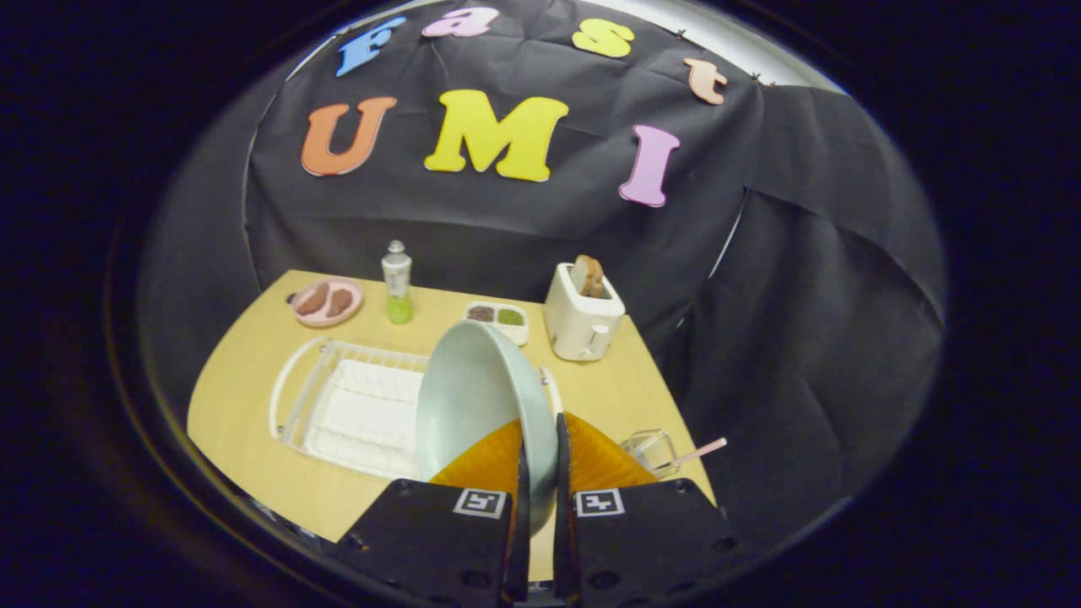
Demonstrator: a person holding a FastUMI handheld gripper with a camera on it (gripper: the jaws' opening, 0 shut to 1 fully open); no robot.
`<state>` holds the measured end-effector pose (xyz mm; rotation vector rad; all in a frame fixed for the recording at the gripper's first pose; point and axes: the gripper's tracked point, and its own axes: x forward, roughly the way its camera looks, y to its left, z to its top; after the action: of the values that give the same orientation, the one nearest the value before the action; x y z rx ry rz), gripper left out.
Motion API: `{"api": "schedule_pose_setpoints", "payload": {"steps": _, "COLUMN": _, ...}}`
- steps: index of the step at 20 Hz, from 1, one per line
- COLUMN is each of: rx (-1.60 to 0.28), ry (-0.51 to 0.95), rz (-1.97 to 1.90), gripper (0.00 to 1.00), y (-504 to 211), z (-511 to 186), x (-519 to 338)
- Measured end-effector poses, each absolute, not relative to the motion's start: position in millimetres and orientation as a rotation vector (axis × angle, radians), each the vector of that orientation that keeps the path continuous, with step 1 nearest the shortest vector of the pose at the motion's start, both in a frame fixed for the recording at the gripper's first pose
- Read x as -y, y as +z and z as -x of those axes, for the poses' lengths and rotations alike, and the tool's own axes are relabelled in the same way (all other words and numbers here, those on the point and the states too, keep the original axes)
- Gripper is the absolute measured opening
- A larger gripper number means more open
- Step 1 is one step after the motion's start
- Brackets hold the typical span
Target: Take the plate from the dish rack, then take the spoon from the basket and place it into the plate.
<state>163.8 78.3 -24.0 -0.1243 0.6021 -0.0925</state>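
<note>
gripper [540, 460] clamps plate [477, 397]; dish rack [355, 405] beneath

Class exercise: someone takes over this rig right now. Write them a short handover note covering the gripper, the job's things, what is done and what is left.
Gripper: fingers shut on the plate's rim, plate held on edge above the dish rack.
Basket: clear, on the table beyond the right finger, with the pink-handled spoon sticking out.
Done: plate is out of the rack.
Left: set the plate down flat, release, fetch the spoon, lay it in the plate.
</note>
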Motion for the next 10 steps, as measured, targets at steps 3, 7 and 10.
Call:
{"api": "schedule_pose_setpoints", "payload": {"steps": 3, "rx": -0.609, "ry": 0.077, "rz": -0.037, "gripper": 0.16, "y": -38, "z": -128, "x": -110}}
{"api": "schedule_pose_setpoints", "payload": {"steps": 7, "rx": -0.622, "ry": 0.222, "rz": -0.132, "gripper": 0.16, "y": -70, "z": -95, "x": -129}}
{"api": "schedule_pose_setpoints", "payload": {"steps": 10, "rx": -0.639, "ry": 0.264, "rz": -0.16, "gripper": 0.16, "y": -111, "z": -80, "x": -131}}
